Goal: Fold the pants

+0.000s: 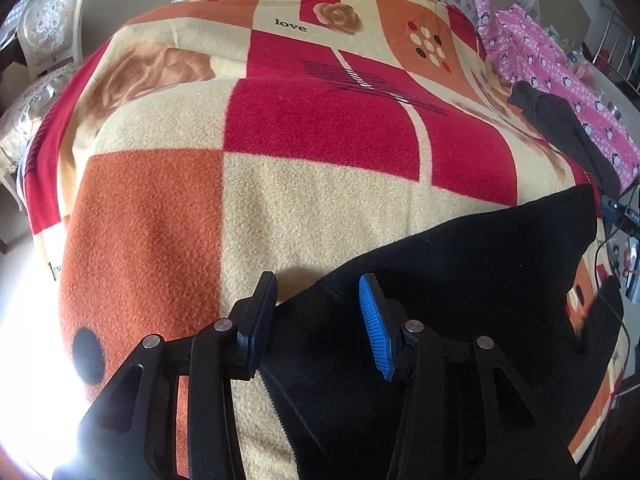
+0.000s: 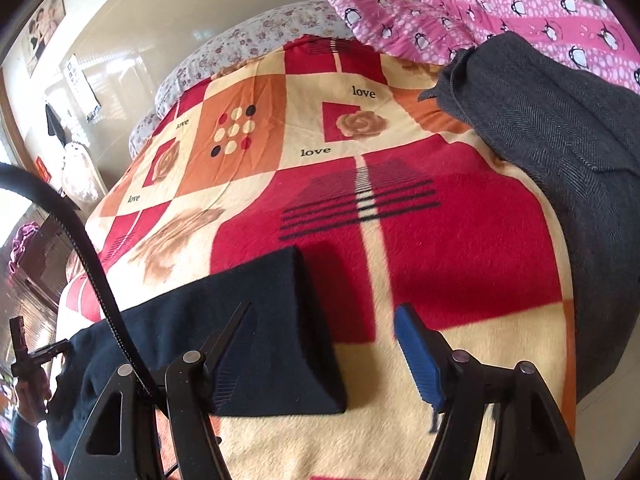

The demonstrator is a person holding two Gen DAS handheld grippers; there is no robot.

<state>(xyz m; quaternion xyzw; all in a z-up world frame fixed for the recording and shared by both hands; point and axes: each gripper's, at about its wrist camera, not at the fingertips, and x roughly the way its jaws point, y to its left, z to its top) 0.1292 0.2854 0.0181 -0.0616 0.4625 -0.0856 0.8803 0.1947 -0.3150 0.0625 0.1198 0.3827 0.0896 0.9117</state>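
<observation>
Black pants (image 1: 460,264) lie on a red, orange and cream blanket (image 1: 280,208) on a bed. In the left wrist view my left gripper (image 1: 316,300) is open, just above the pants' near left corner. In the right wrist view the pants (image 2: 256,344) lie at lower left, their folded end reaching toward the middle. My right gripper (image 2: 324,332) is open, its left finger over the pants' end and its blue-padded right finger (image 2: 416,356) over bare blanket. Neither gripper holds cloth.
A dark grey garment (image 2: 560,152) lies on the blanket's right side, with pink penguin-print bedding (image 2: 500,20) behind it. A black cable (image 2: 80,248) arcs across the left of the right wrist view. A white chair (image 1: 44,32) stands beside the bed at far left.
</observation>
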